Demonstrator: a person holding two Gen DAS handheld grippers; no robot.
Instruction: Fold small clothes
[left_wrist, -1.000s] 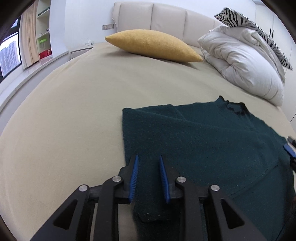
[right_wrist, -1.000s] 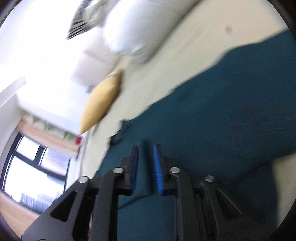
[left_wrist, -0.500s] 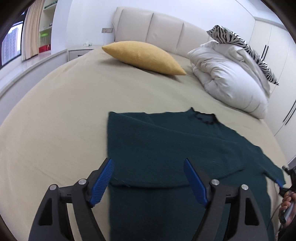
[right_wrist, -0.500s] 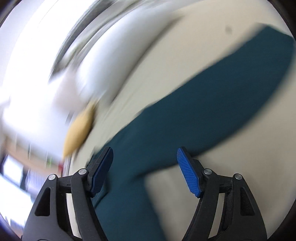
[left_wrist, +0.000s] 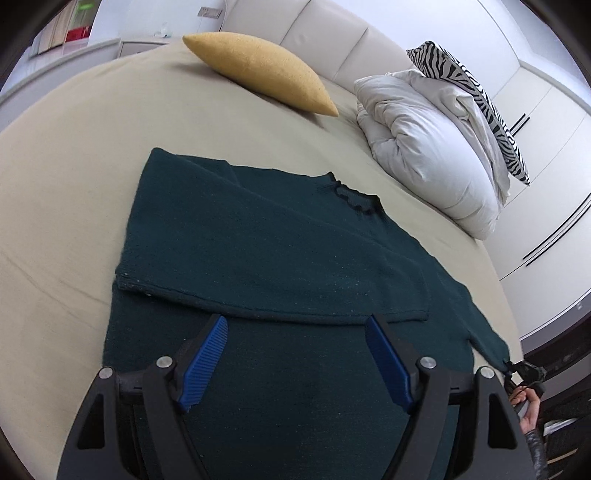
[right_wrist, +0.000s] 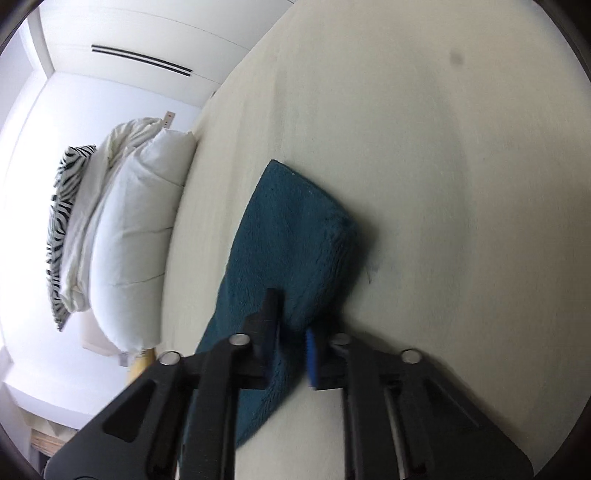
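Sweater (left_wrist: 280, 258), dark teal and knitted, is lying flat on the beige bed sheet (left_wrist: 74, 184), its scalloped neckline pointing toward the headboard (left_wrist: 332, 40). One sleeve is lying folded across the chest, its straight edge running just ahead of the left gripper (left_wrist: 295, 354). The other sleeve (right_wrist: 291, 236) is stretching out toward the bed's right edge, fuzzy and thick, with a squared cuff end resting on the sheet.

The left gripper is hovering over the lower body of the sweater with its ribbed blue pads (left_wrist: 205, 363) standing wide apart, nothing pinched between them, the cloth lying beneath. The right gripper (right_wrist: 291, 350) is pinching the outstretched sleeve near its cuff: its jaws have just been closing, and they are now sitting narrow with the teal knit gathered between the black fingers and blue pads. In the left wrist view this same gripper (left_wrist: 524, 371) is showing at the sleeve's tip, with a person's hand (left_wrist: 528, 404) behind it.

Farther out, a mustard-yellow cushion (left_wrist: 258, 70), pointed at its ends and grainy in texture, is lying near the padded cream headboard. A puffy white duvet (left_wrist: 428, 147) is sitting bundled at the right, with a zebra-striped pillow (left_wrist: 469, 92) leaning on top. White wardrobe doors (left_wrist: 546, 122) with slim dark handles are standing beyond.
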